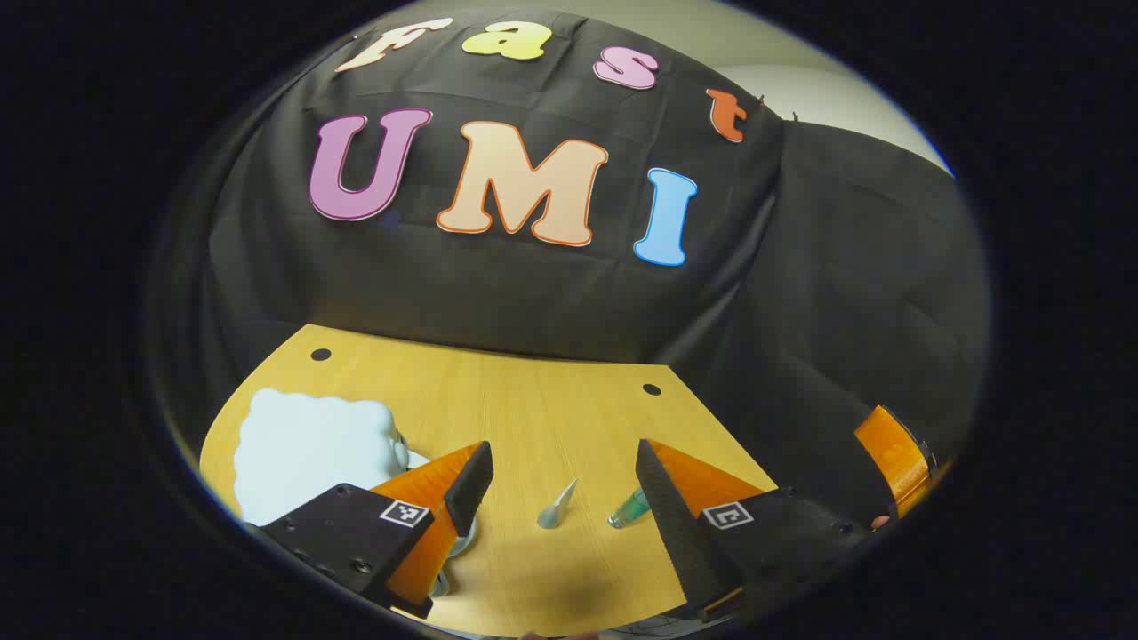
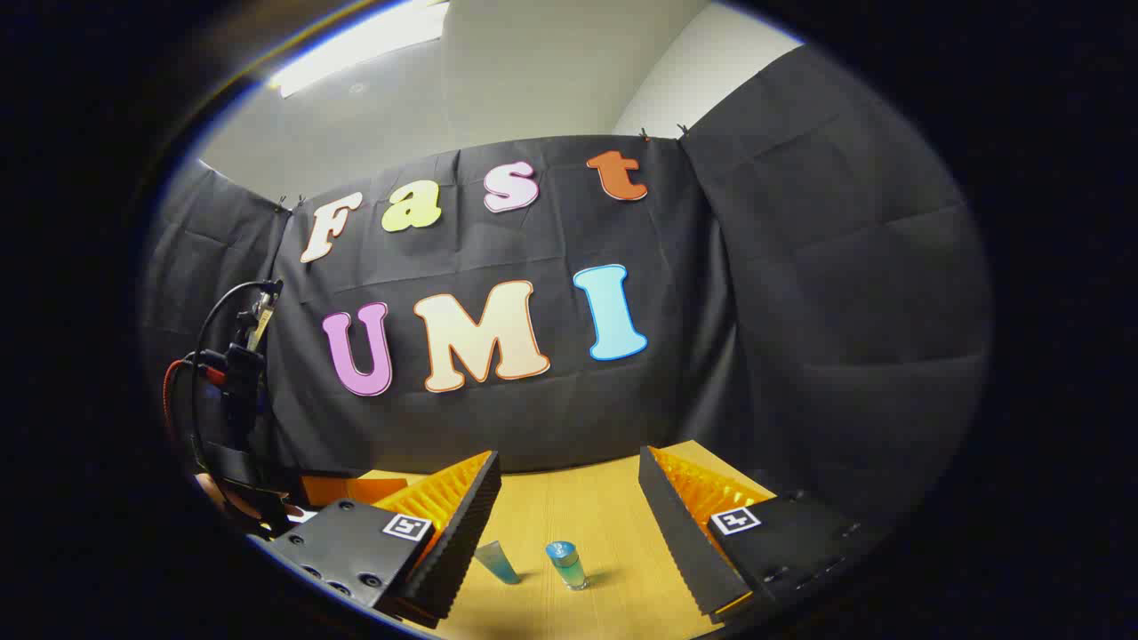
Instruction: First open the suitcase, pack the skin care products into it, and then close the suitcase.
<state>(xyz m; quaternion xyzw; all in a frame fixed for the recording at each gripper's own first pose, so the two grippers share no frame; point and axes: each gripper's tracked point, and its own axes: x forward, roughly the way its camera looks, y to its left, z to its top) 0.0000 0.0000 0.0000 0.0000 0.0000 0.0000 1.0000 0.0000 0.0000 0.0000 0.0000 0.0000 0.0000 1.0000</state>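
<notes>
Skin care products lie on the wooden surface [image 1: 533,400]: a small pale tube [image 1: 556,507] and a greenish bottle [image 1: 629,508] rest just ahead of the left hand-held gripper [image 1: 564,484], between its spread fingers. The pale blue suitcase [image 1: 311,449] sits left of them. The right hand-held gripper [image 2: 569,498], fingers apart, hovers over the same bottle [image 2: 566,564] and tube [image 2: 498,562].

Left gripper [image 1: 562,484], black body, screws, square marker tags; right gripper [image 2: 569,498], ribbed inner faces
</notes>
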